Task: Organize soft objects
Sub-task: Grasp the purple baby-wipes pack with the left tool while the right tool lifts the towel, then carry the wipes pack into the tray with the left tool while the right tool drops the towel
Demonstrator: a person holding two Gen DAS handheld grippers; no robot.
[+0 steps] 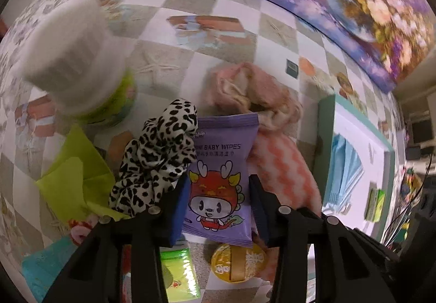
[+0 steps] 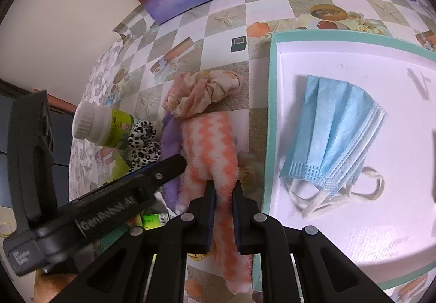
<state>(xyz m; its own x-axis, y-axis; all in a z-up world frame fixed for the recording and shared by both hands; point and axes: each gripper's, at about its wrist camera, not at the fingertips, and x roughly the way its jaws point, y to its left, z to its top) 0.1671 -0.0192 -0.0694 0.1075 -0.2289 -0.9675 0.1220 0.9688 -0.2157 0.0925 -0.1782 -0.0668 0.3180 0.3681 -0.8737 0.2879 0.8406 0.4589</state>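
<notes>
My left gripper [image 1: 219, 207] is shut on a purple pack of baby wipes [image 1: 220, 167], its blue pads against both long edges. A black-and-white spotted cloth [image 1: 158, 156] lies bunched against the pack's left side. My right gripper [image 2: 223, 210] is shut on an orange-and-white zigzag cloth [image 2: 209, 145], which runs from the table up between the pads and hangs below them. A crumpled pink cloth [image 2: 201, 93] lies just beyond it. A blue face mask [image 2: 332, 128] rests in the white tray [image 2: 272, 112] with a teal rim, to the right.
A white-capped bottle [image 1: 81, 63] with a green label stands at the left, with green paper [image 1: 73, 180] in front of it. A yellow lid [image 1: 239, 265] and a green packet [image 1: 179, 273] lie under the wipes pack. A floral painting [image 1: 327, 3] borders the checked tablecloth at the back.
</notes>
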